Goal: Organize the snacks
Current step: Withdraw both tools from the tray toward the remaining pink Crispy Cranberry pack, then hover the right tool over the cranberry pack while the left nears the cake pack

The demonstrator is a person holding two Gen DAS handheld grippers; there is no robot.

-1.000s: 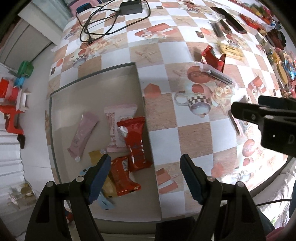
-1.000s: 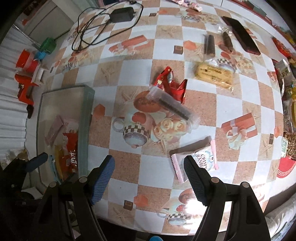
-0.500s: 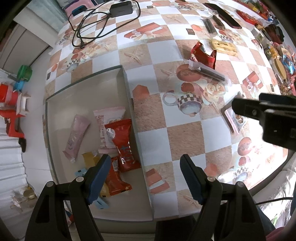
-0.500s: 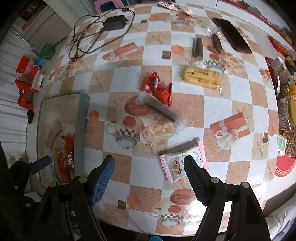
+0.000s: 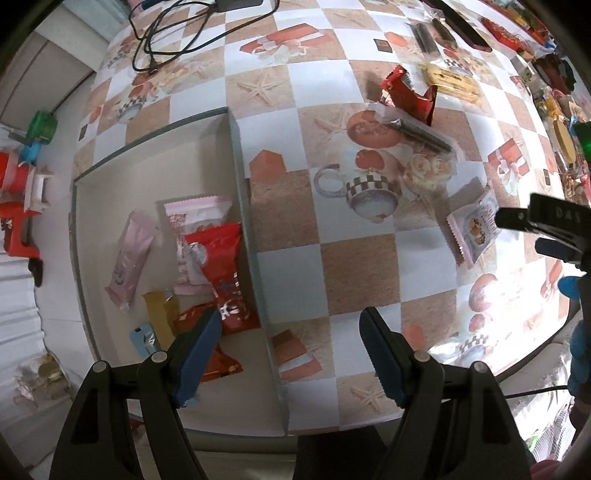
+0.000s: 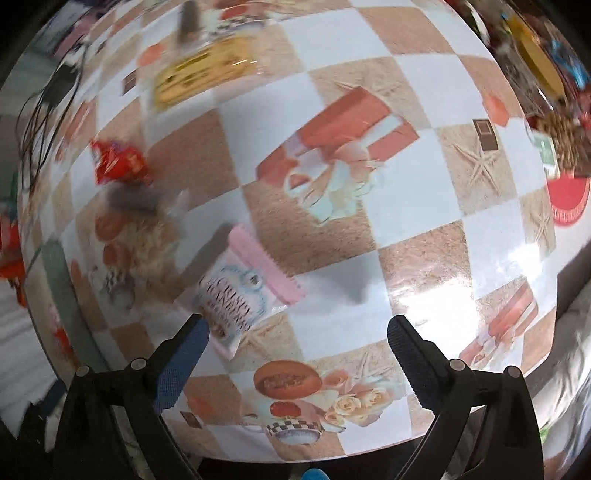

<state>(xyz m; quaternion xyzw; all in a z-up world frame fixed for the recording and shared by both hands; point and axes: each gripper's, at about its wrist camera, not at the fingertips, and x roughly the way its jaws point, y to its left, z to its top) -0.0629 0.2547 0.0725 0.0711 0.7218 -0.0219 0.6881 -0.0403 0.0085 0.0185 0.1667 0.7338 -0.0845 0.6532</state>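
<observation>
A shallow grey-rimmed tray [image 5: 236,177] at the table's left holds several snacks, among them a pink bar [image 5: 131,258] and a red packet [image 5: 221,266]. My left gripper [image 5: 290,328] hangs open and empty over the tray's right rim. On the tablecloth lie a pink cookie packet [image 5: 472,225] [image 6: 243,291], a red wrapper [image 5: 410,96], a clear-wrapped dark stick [image 5: 417,129] and a yellow biscuit pack [image 5: 450,79]. My right gripper [image 6: 297,332] [image 5: 535,236] points down beside the pink packet. Its jaws are opening with nothing between them; the packet lies by the left finger.
A black charger and cables [image 5: 177,37] lie at the far left of the table. A dark phone [image 5: 465,26] and a heap of more snacks [image 5: 554,74] sit along the far right. The table's near edge runs just below both grippers. Red objects [image 5: 18,206] stand off the table's left side.
My right gripper has dropped lower and swung over to the pink cookie packet, rolling as it went, and its jaws now stand wider. My left gripper has hardly moved and stays open.
</observation>
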